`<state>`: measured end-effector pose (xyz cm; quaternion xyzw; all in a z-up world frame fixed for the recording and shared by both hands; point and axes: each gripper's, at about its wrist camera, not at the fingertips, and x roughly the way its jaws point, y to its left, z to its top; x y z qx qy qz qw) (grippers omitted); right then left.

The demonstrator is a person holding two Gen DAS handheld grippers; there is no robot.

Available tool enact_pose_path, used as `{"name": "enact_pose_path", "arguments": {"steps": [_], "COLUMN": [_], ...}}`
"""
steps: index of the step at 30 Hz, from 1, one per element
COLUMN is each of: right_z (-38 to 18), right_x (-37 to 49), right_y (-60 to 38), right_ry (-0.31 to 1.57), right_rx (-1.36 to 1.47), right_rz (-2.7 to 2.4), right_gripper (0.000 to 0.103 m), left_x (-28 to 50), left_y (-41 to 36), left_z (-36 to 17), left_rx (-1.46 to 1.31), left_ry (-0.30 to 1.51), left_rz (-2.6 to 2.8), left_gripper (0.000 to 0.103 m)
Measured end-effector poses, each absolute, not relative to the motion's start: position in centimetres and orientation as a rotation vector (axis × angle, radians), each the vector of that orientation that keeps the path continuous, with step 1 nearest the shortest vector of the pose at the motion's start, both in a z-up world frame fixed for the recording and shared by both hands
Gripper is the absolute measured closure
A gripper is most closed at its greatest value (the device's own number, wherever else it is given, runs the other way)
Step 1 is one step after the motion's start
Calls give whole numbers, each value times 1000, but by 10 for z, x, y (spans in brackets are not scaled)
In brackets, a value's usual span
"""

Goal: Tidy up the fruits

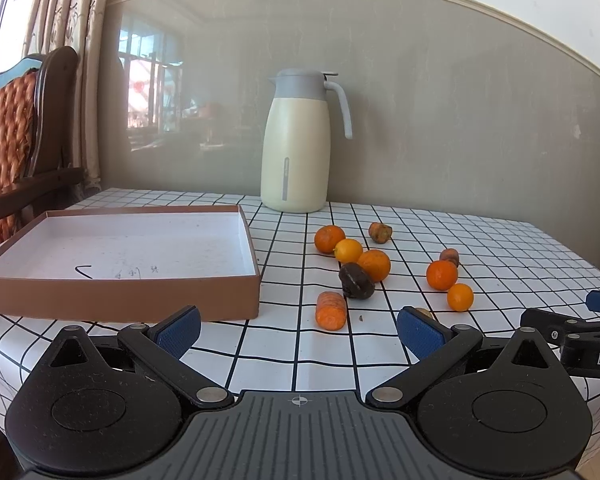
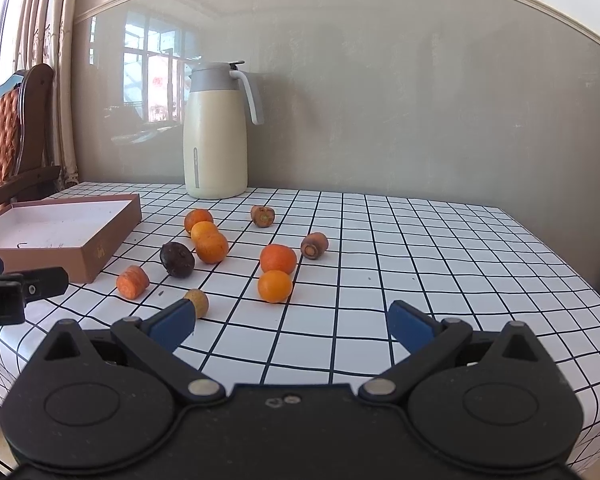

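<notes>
Both tools spread, empty: left tool (image 1: 298, 330), right tool (image 2: 292, 326). Fruits (image 2: 275, 286) loose mid-frame on table (image 2: 440, 280); box (image 1: 120, 248) left, empty. Risk: round fruit rolling off when nudged.

The left gripper (image 1: 298, 330) is matte black plastic with two round, teardrop-shaped housings, each marked by a shallow circular recess. A grey ribbed plate sits between them, printed with a small white crosshair. Angled black link arms, pinned by silver rivets, carry fingers faced with textured blue pads (image 1: 180, 330). The right gripper (image 2: 292, 326) has the same build, though its centre plate is plain black with two small pale marks. Seen side-on, each body shows a small silver screw and white lettering, only partly readable.
</notes>
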<state>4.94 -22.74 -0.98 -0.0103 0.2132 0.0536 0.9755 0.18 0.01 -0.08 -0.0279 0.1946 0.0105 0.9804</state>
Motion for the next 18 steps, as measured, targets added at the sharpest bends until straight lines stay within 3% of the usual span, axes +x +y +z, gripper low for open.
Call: {"name": "enact_pose_path", "arguments": {"steps": [18], "right_z": [-9], "right_x": [49], "right_y": [-228], "right_ry": [429], "right_rx": [-20], "right_rz": [108], "right_gripper": [6], "left_x": [2], "left_y": [-2], "left_z": [0], "left_rx": [-52], "left_ry": [391], "left_rz": [21], "left_gripper": [0]}}
